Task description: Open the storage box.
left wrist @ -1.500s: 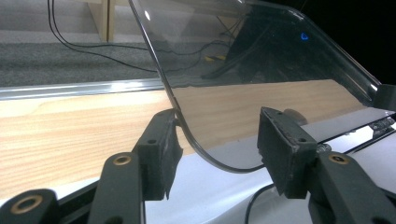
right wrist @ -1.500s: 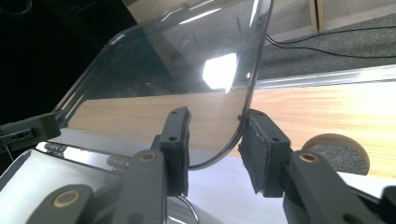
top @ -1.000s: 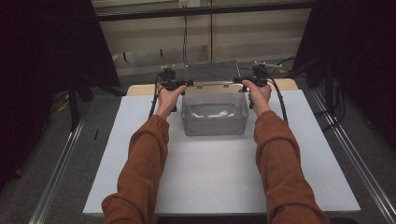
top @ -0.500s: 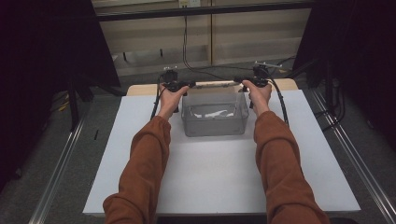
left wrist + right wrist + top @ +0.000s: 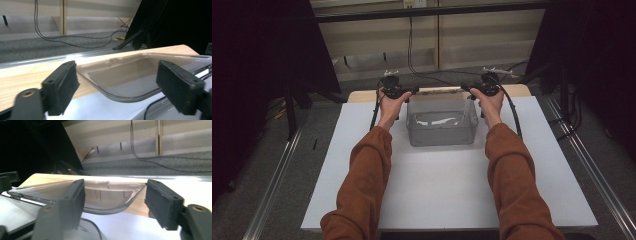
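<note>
The clear plastic lid (image 5: 441, 91) lies flat on the surface (image 5: 439, 185) just behind one clear tub (image 5: 441, 128), where a second ago it was held higher, tilted over the tub's far edge. Both the left gripper (image 5: 412, 91) and right gripper (image 5: 465, 88) now stand wide apart at its two ends, so the lid looks set down and released. There is one lid, one tub, two grippers.
</note>
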Demonstrator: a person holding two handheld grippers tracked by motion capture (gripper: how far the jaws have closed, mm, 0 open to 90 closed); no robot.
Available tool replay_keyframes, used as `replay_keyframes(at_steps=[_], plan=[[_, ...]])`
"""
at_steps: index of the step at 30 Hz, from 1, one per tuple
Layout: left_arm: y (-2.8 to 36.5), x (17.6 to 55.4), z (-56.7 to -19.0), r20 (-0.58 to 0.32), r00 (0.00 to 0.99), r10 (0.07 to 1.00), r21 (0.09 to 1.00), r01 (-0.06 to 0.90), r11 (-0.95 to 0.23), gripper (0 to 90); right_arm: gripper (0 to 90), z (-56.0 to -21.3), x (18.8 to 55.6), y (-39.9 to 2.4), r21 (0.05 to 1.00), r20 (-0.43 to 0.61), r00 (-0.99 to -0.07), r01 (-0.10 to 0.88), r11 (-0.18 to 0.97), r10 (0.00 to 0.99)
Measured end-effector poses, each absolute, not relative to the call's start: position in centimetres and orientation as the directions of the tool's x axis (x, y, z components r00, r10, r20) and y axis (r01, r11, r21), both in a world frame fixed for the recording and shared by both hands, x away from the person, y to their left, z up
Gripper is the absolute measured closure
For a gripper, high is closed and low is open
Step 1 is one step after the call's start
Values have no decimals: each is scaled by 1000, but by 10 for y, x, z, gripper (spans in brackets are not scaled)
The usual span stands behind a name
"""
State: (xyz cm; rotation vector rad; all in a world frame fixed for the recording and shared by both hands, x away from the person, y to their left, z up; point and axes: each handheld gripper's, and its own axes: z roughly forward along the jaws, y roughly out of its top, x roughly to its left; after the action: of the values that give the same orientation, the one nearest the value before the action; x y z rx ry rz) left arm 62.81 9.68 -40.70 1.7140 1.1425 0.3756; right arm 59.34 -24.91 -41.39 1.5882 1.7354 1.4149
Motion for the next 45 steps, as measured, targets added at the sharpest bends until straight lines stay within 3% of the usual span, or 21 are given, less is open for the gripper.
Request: replay_keyframes(at_steps=[6, 11, 22, 26, 33, 41, 45], plan=[[96, 622, -400, -239, 529, 814, 875, 482, -56, 119, 209, -411, 581, -250, 877, 264, -283, 468, -108, 922], [91, 612, -395, -172, 561, 810, 895, 433, -110, 82, 159, -406, 574, -250, 897, 235, -298, 434, -88, 925], [94, 593, -403, -152, 596, 789, 914, 389, -118, 39, 39, -402, 559, -248, 923, 184, -319, 382, -51, 930], [95, 587, -402, -140, 610, 780, 926, 359, -115, 37, 37, -398, 556, -247, 929, 186, -318, 366, -60, 930], [99, 575, -398, -118, 623, 773, 945, 309, -106, 42, 42, -398, 546, -238, 944, 74, -332, 327, 41, 940], [104, 561, -393, -81, 617, 783, 957, 268, -113, 35, 21, -395, 532, -234, 958, 71, -324, 286, 26, 943], [106, 554, -395, -106, 611, 785, 957, 277, -86, 29, 6, -393, 523, -234, 964, 65, -322, 263, 24, 945]])
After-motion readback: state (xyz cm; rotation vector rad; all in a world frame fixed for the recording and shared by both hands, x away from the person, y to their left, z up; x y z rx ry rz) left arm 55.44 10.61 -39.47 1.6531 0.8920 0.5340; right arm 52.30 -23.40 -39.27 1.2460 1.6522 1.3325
